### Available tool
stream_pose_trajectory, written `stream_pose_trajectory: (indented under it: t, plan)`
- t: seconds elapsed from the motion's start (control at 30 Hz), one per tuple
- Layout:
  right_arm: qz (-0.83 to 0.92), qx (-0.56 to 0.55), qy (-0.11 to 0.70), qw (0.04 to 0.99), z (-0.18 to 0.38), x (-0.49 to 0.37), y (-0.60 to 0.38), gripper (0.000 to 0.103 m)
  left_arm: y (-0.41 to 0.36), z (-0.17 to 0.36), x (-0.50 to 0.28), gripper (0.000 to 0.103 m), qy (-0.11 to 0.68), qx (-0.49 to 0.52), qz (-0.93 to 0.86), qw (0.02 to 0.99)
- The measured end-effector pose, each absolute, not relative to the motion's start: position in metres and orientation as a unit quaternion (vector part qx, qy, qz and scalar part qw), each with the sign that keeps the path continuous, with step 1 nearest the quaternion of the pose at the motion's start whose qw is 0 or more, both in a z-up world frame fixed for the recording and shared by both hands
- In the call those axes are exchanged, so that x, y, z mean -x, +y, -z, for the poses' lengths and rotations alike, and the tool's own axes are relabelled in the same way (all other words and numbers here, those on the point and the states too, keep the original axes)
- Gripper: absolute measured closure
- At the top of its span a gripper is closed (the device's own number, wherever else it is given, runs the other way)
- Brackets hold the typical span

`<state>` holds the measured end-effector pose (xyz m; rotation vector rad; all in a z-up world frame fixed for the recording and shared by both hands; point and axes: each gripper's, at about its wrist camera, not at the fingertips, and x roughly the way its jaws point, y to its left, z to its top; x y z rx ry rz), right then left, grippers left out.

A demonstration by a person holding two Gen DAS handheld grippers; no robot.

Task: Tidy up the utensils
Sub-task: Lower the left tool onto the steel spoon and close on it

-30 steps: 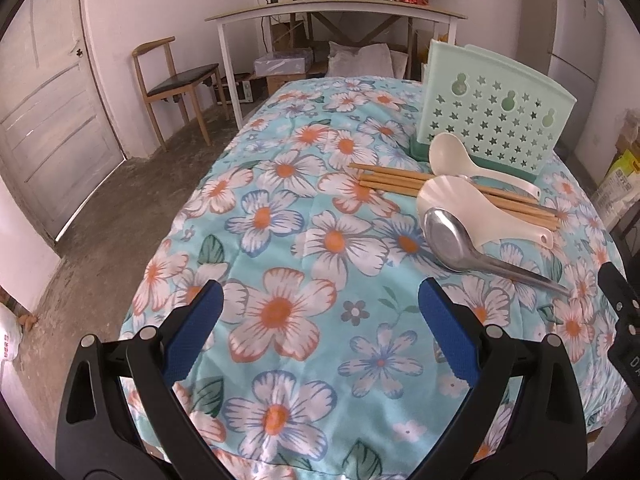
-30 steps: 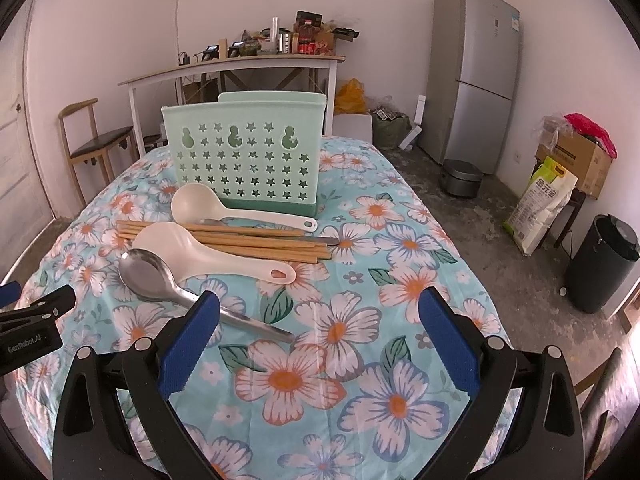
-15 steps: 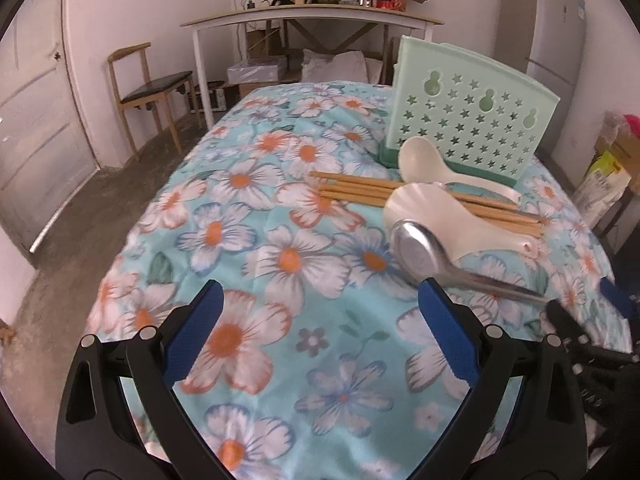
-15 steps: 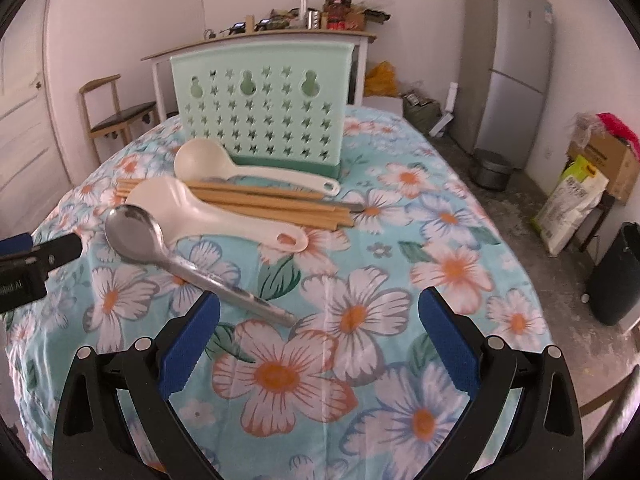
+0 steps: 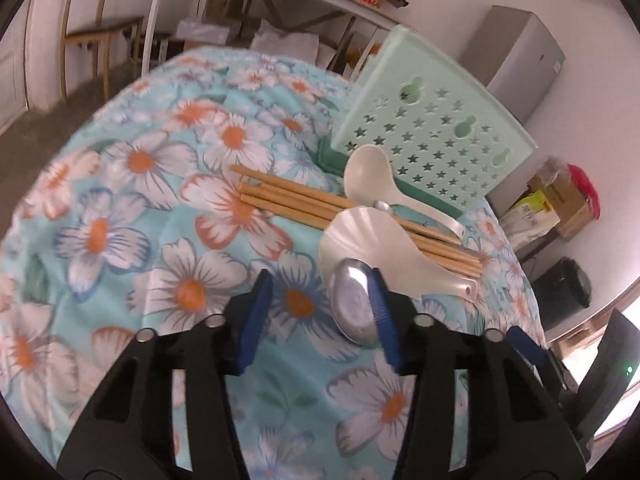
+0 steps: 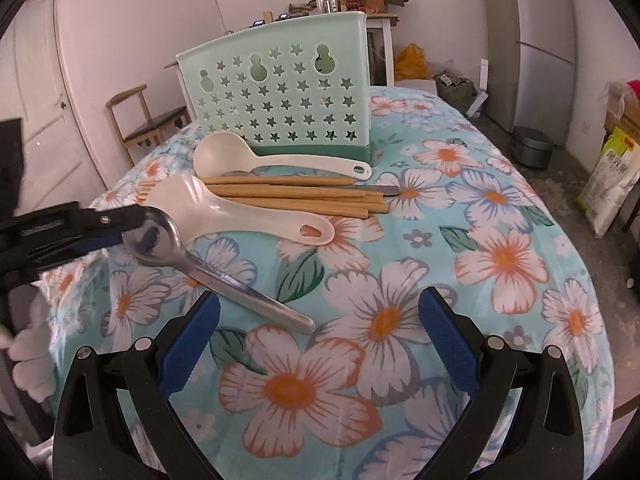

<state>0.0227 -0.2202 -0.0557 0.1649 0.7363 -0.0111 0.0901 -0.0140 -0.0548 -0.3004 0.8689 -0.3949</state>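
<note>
Steel gleams at the left gripper [image 5: 320, 312], where a shiny metal ladle-shaped spoon [image 6: 192, 256] lies on the turquoise floral tablecloth [image 6: 460, 240] with its bowl just inside that gripper's right blue pad [image 5: 380, 312]. The jaws have just been closing and stand at a middling width; the left pad is clear of the bowl, so nothing is clamped. In the right wrist view the same gripper's black tip [image 6: 120, 216] reaches the rim of the spoon's bowl. The right gripper [image 6: 320, 336] hangs wide open and empty above the cloth, near the spoon's handle end. Behind the spoon lie a white plastic rice paddle [image 6: 248, 212], a bundle of bamboo chopsticks [image 6: 292, 196] and a white plastic soup ladle [image 6: 256, 160], in front of the upright mint-green star-punched utensil holder [image 6: 280, 92].
</note>
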Motion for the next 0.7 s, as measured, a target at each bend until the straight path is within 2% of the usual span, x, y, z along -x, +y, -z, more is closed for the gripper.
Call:
stream_pose_trajectory:
  t: [0.13,0.3,0.37,0.43,0.7]
  plan:
    - [-0.004,-0.095,0.353,0.931,0.056,-0.020,-0.223,0.006,-0.014,0.058,-0.092,0.070,0.420,0.156,0.198,0.872]
    - [-0.014,-0.098,0.352,0.931,0.056,-0.021,-0.223,0.006,-0.015,0.061,-0.091,0.072,0.423,0.154,0.198,0.871]
    - [-0.019,-0.099,0.349,0.932,0.056,-0.021,-0.223,0.006,-0.016,0.063,-0.090,0.077,0.422,0.152,0.196,0.872]
    - [-0.025,-0.102,0.345,0.933,0.056,-0.020,-0.224,0.006,-0.016,0.063,-0.089,0.086,0.422,0.148,0.196,0.872]
    - [-0.034,-0.118,0.335,0.934,0.055,-0.017,-0.228,0.006,-0.007,0.057,-0.080,0.095,0.416,0.160,0.207,0.871]
